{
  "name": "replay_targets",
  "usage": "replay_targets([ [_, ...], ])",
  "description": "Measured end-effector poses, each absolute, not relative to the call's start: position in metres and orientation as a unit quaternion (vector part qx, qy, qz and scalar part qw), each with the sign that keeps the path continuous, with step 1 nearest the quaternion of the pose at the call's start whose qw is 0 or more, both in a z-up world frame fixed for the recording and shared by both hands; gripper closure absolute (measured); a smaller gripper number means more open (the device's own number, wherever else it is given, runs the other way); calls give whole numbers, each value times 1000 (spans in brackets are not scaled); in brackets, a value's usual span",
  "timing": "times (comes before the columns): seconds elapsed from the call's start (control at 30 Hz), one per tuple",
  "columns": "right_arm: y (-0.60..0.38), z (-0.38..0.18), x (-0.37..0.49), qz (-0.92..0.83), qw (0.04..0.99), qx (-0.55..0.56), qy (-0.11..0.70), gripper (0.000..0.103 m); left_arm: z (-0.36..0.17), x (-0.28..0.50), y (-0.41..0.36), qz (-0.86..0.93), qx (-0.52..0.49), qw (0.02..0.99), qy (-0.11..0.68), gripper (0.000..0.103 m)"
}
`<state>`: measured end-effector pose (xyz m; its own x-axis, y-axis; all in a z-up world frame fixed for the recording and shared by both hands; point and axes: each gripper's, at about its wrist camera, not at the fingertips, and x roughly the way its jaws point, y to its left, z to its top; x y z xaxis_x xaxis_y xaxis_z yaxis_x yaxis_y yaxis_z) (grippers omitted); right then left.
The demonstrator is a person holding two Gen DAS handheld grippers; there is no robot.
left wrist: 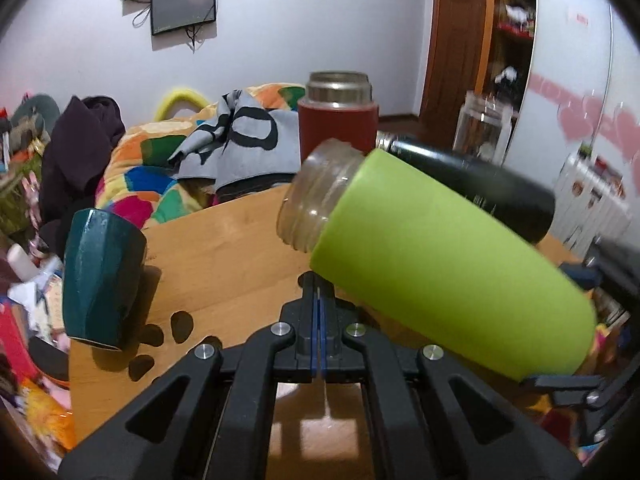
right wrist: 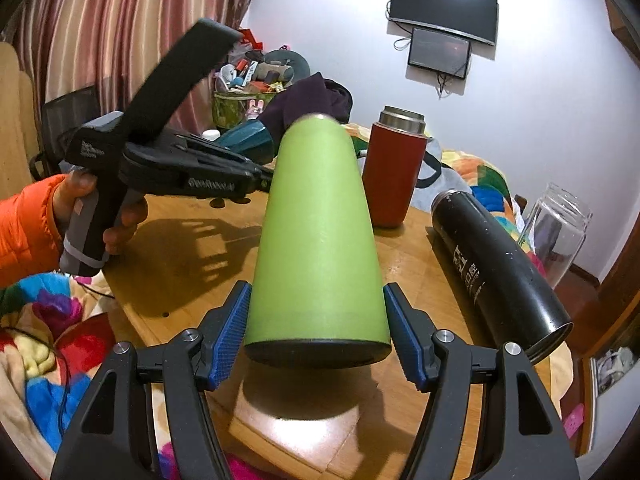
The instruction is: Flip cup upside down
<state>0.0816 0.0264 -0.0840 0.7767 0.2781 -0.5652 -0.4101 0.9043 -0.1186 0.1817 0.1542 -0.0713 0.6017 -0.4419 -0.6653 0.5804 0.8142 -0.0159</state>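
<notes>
A lime green cup (right wrist: 316, 240) with a clear threaded glass neck (left wrist: 316, 196) is held between my right gripper's (right wrist: 316, 340) blue pads (right wrist: 230, 340), its base toward the camera, tilted above the wooden table (right wrist: 192, 264). In the left wrist view the green cup (left wrist: 448, 264) lies slanted, neck up-left. My left gripper (left wrist: 319, 312) is shut and empty, just below the cup; it also shows in the right wrist view (right wrist: 256, 176), left of the cup.
A teal cup (left wrist: 100, 276) stands upside down at the table's left. A red flask (right wrist: 394, 172) stands at the back. A black flask (right wrist: 500, 264) lies on its side at right, a clear glass jar (right wrist: 560, 232) beyond it. Bedding and clutter surround the table.
</notes>
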Motion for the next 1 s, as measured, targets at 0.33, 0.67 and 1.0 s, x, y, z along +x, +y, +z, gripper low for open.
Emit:
replay_targets([
  [0.33, 23, -83, 82, 194, 936, -98, 278, 40, -84, 179, 150, -272, 140, 879, 366, 103],
  [0.67, 21, -83, 77, 197, 937, -89, 274, 40, -78, 162, 159, -279, 142, 883, 349, 102],
  [1.0, 21, -84, 67, 206, 937, -75, 271, 39, -15, 132, 147, -310, 121, 909, 249, 37],
])
